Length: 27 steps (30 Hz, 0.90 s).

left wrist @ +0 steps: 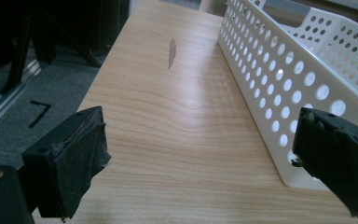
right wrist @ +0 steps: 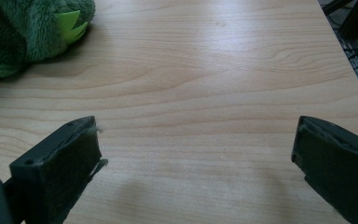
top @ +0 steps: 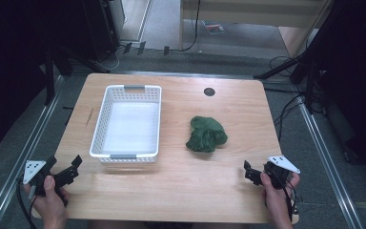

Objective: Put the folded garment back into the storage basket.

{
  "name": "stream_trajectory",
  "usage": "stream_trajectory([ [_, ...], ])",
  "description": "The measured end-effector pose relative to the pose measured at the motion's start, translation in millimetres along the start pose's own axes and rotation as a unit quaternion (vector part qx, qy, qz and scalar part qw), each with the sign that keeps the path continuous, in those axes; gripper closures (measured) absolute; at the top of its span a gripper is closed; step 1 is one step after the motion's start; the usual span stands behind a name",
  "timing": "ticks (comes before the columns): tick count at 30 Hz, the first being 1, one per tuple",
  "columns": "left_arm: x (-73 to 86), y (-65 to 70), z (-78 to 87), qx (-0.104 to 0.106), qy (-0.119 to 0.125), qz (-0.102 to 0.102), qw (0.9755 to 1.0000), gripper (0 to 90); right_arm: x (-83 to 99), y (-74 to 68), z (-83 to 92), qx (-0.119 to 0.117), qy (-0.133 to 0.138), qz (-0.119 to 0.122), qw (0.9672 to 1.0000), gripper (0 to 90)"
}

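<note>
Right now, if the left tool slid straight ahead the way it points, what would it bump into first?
Probably nothing: the left tool points along bare light wooden table, beside the white perforated plastic basket. Its right jaw might graze the basket's near corner.

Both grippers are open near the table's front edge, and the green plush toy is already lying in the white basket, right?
Not quite. The green plush toy lies on the bare table, to the right of the white basket, as the high view shows. The left gripper and right gripper are open near the front edge.
</note>
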<state>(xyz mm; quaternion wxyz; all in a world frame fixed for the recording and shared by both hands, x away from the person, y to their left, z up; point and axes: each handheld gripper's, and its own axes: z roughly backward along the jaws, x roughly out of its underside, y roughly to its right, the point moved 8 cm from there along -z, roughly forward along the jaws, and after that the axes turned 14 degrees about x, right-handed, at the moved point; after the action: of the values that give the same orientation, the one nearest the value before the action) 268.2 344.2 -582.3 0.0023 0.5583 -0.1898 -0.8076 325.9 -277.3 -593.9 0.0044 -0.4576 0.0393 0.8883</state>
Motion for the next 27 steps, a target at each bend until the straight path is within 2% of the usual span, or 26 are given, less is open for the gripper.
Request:
stream_trajectory([
  [4,-1.0,2.1,0.8,-0.013,0.006,-0.022,0.9997,3.7,-0.1,0.1,0.0,-0.001,0.0,-0.001,1.0,1.3],
  [6,-2.3,3.2,3.1,-0.008,0.016,-0.022,0.9996,9.2,0.1,-0.2,0.3,0.0,0.001,0.001,1.0,1.3],
  [8,-3.3,2.7,4.8,-0.001,0.024,-0.013,0.9996,14.8,0.0,-0.2,0.4,-0.001,0.002,0.001,1.0,1.3],
  [9,-3.3,2.7,4.8,-0.001,0.024,-0.013,0.9996,14.4,0.0,0.0,0.4,-0.001,0.002,0.0,1.0,1.3],
  [12,-4.5,-0.8,7.0,0.014,0.032,0.009,0.9993,14.3,0.1,0.0,0.5,-0.002,0.001,0.0,1.0,1.3],
  [14,-5.2,-2.1,8.5,0.015,0.036,0.014,0.9991,14.3,0.0,-0.1,0.5,-0.002,0.002,0.001,1.0,1.3],
  [15,-6.1,-1.2,9.6,0.025,0.041,0.017,0.9987,14.3,0.0,-0.1,0.5,-0.001,0.002,0.001,1.0,1.3],
  [20,-6.0,-3.4,11.0,0.015,0.045,0.022,0.9986,14.0,0.2,-0.2,0.5,-0.002,0.0,0.001,1.0,1.3],
  [22,-6.6,-4.4,11.6,0.007,0.045,0.027,0.9986,10.3,0.1,-0.2,0.4,-0.001,0.001,0.002,1.0,1.3],
  [23,-7.1,-4.8,12.1,0.008,0.045,0.029,0.9985,7.4,0.1,-0.1,0.5,-0.001,0.001,0.001,1.0,1.3],
  [25,-9.6,-4.1,14.3,0.011,0.052,0.038,0.9979,6.9,0.0,0.1,0.2,0.0,0.001,-0.001,1.0,1.3],
  [27,-12.5,-1.3,15.2,0.015,0.052,0.034,0.998,6.9,0.1,0.1,0.1,-0.001,0.0,-0.001,1.0,1.3],
])
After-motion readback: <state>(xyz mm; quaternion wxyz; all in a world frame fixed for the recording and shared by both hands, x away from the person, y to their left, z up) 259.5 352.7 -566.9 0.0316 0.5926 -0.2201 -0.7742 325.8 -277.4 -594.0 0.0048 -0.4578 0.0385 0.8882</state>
